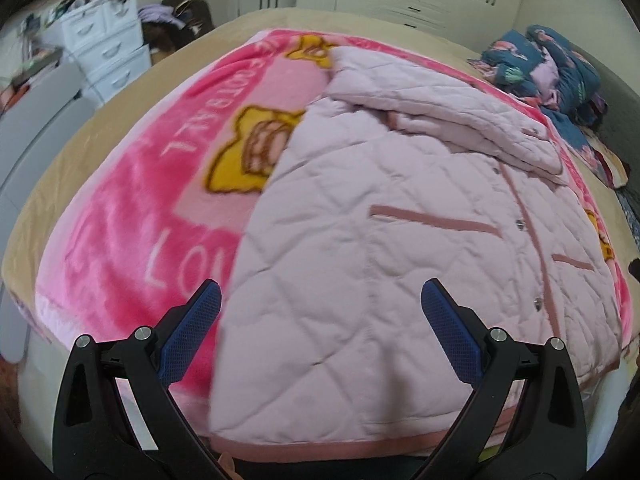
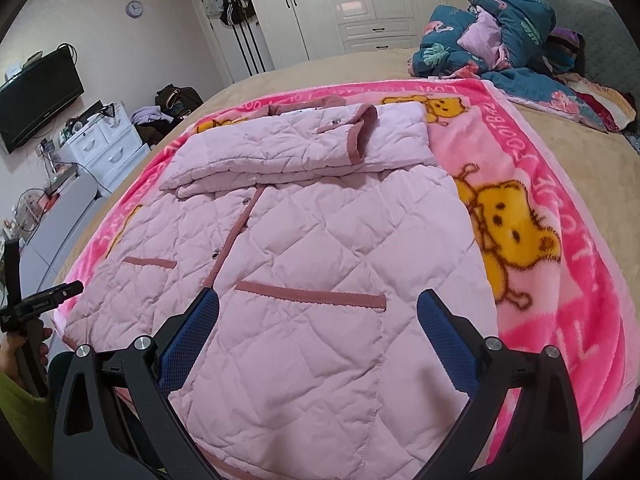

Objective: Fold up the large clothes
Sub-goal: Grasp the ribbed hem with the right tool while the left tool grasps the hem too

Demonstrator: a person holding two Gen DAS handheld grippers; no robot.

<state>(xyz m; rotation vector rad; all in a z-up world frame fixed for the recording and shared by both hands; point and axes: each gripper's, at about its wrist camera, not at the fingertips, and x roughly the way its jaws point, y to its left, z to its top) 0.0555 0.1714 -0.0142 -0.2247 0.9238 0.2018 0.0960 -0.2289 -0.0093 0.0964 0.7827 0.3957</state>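
A pale pink quilted coat with dusty-rose trim lies flat on a pink cartoon-bear blanket on the bed. Its sleeves and top are folded across the chest. It also shows in the right wrist view, on the blanket. My left gripper is open and empty, hovering over the coat's hem near its left edge. My right gripper is open and empty above the hem near the right pocket. The left gripper's tip shows at the right wrist view's left edge.
A heap of teal patterned bedding lies at the head of the bed. White drawers and a dark clothes pile stand left of the bed. A wall TV and white wardrobes are behind.
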